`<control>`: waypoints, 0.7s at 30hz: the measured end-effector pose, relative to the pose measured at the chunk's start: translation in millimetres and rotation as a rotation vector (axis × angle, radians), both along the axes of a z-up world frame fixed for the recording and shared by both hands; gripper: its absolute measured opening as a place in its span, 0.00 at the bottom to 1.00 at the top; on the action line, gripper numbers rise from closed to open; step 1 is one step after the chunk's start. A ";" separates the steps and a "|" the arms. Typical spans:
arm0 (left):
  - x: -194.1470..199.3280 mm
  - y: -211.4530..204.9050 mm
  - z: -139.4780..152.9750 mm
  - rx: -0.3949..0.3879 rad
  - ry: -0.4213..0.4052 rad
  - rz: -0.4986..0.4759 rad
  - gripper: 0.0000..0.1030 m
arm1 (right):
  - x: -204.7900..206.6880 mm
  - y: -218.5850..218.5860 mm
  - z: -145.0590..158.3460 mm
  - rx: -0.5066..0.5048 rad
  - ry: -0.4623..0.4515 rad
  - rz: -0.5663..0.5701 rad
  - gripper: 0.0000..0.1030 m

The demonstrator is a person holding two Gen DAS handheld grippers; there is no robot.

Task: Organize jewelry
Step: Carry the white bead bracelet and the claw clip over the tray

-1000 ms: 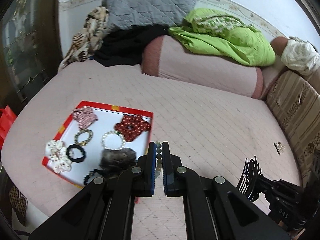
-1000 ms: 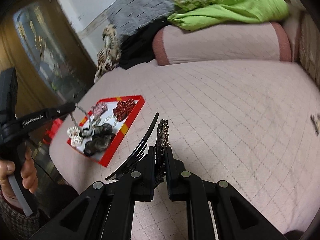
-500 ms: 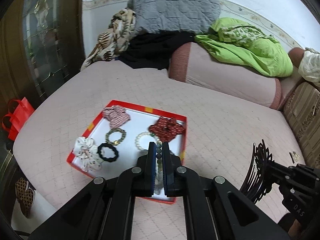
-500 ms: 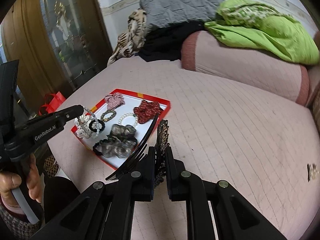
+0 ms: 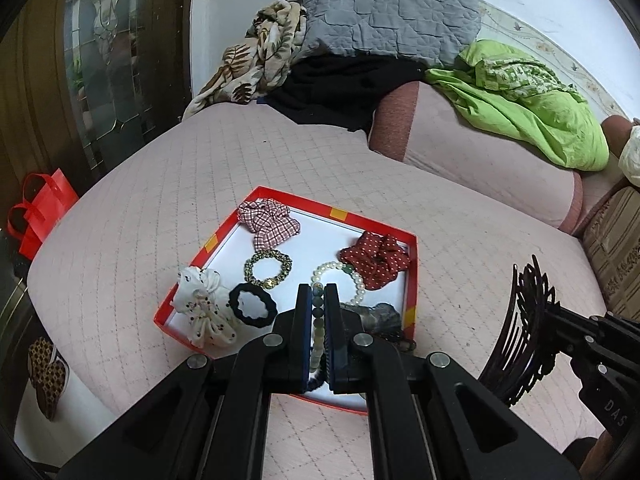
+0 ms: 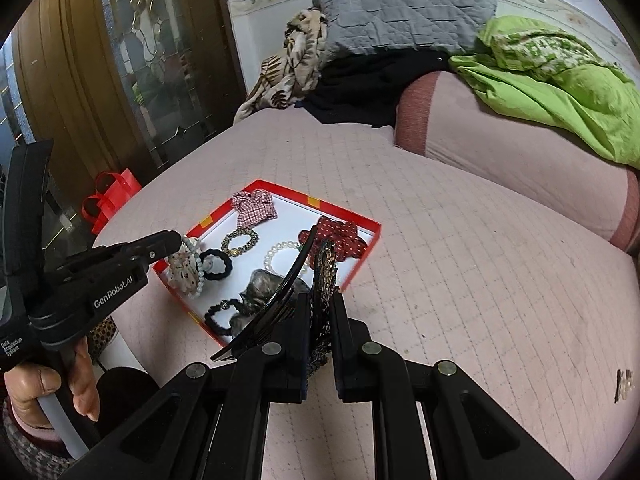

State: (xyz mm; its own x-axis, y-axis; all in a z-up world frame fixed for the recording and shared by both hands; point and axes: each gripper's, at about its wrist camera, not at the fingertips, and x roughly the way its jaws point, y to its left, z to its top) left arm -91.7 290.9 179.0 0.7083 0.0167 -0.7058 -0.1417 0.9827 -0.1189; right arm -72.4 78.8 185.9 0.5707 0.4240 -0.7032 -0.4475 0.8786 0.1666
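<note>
A red tray (image 5: 280,193) with a white floor lies on the pink bed; it also shows in the right wrist view (image 6: 344,216). It holds scrunchies, a pearl bracelet (image 5: 360,280) and a black hair tie (image 5: 253,311). My left gripper (image 5: 318,300) is shut on a pale green bead bracelet (image 5: 317,332) and hovers over the tray's near edge. My right gripper (image 6: 320,308) is shut on a black hair comb (image 6: 280,300), right of the tray; the comb also shows in the left wrist view (image 5: 520,328).
A pink bolster (image 5: 472,152), green blanket (image 5: 532,100) and grey pillow (image 5: 384,12) lie at the bed's far side. A small clip (image 6: 623,381) lies on the bed at right. A red bag (image 5: 38,208) stands on the floor left.
Both grippers have moved left toward the tray with their loads. The left gripper now hangs over the tray's near edge.
</note>
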 end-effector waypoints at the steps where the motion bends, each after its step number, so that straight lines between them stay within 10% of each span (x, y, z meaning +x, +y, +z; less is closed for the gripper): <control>1: 1.3 1.8 -0.1 -0.003 0.001 -0.003 0.05 | 2.9 2.9 0.3 0.001 0.001 0.004 0.10; 21: 84.5 54.1 -12.9 -0.189 0.096 -0.087 0.05 | 91.3 53.9 -29.2 0.062 0.090 0.027 0.10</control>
